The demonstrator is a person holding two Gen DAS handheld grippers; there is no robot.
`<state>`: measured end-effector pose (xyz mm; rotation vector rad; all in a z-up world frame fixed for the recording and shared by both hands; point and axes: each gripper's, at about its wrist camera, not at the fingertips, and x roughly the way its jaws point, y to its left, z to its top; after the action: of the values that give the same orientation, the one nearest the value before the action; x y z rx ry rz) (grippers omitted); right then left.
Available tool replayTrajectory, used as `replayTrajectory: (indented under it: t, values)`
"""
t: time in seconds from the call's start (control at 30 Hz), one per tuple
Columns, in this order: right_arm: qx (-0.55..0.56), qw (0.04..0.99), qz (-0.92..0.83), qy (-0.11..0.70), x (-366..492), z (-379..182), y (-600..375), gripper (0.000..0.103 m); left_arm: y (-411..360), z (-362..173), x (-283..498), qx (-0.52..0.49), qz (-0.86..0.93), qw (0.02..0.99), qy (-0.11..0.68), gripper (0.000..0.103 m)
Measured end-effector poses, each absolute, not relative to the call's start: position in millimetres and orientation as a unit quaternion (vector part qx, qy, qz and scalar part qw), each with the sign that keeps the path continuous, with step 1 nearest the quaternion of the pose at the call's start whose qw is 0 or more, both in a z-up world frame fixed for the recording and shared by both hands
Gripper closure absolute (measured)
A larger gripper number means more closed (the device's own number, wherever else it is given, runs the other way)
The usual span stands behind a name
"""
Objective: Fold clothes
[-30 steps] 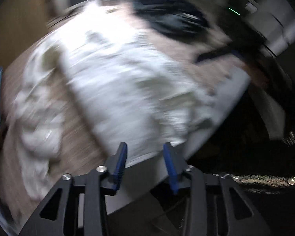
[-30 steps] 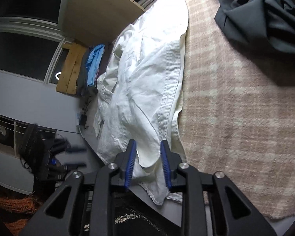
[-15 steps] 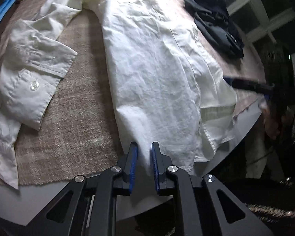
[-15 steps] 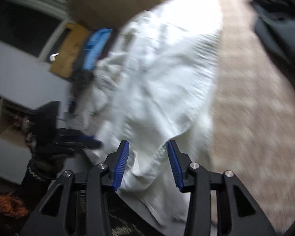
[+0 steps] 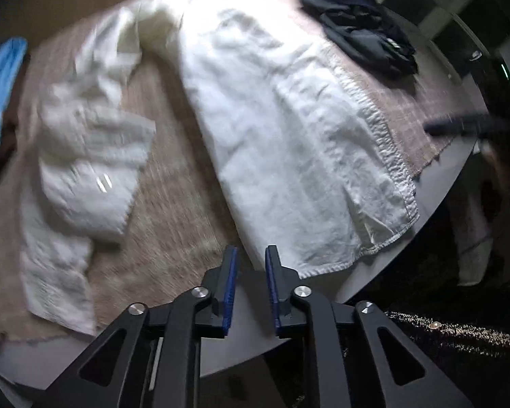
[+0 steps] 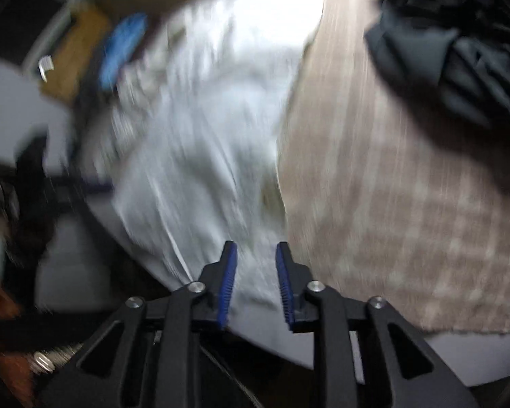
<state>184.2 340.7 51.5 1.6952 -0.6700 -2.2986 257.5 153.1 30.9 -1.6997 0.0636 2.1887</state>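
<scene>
White shirt [image 5: 272, 129] lies spread on the tabletop [image 5: 435, 200] ahead of my left hand-held gripper [image 5: 250, 282], no fold made yet. Left jaws opening, empty. Right hand-held gripper [image 6: 256, 282] closing, hem between jaws, not pinched. All folds left.

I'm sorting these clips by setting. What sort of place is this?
Most likely a room in a home, set up for folding laundry. A white shirt lies spread on a beige checked cloth that covers a grey table, with a dark garment heaped at the far side.
</scene>
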Motion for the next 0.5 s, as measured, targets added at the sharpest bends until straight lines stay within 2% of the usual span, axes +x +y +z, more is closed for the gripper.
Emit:
replayTrajectory:
  t: [0.03,0.1,0.23,0.4,0.5]
  values:
    - [0.556,0.094,-0.790,-0.242,177.8,57.0,345.6,0.067,160.6,39.1,256.5,-0.589,0.783,0.197,0.033,0.074]
    - [0.526,0.081,-0.809,-0.250,162.3,66.2,352.4,0.067,169.1,48.3,251.0,-0.565,0.793,0.222,0.046,0.061]
    - [0.521,0.071,-0.812,-0.253,125.5,62.9,361.4,0.067,200.0,49.4,244.1,-0.544,0.792,0.262,0.082,0.060]
    - [0.546,0.074,-0.804,-0.224,76.8,37.9,364.5,0.067,245.7,24.7,240.3,-0.561,0.773,0.289,0.060,0.056]
    - [0.558,0.093,-0.790,-0.234,44.7,20.8,380.0,0.067,271.9,15.4,239.4,-0.576,0.769,0.275,0.046,0.056]
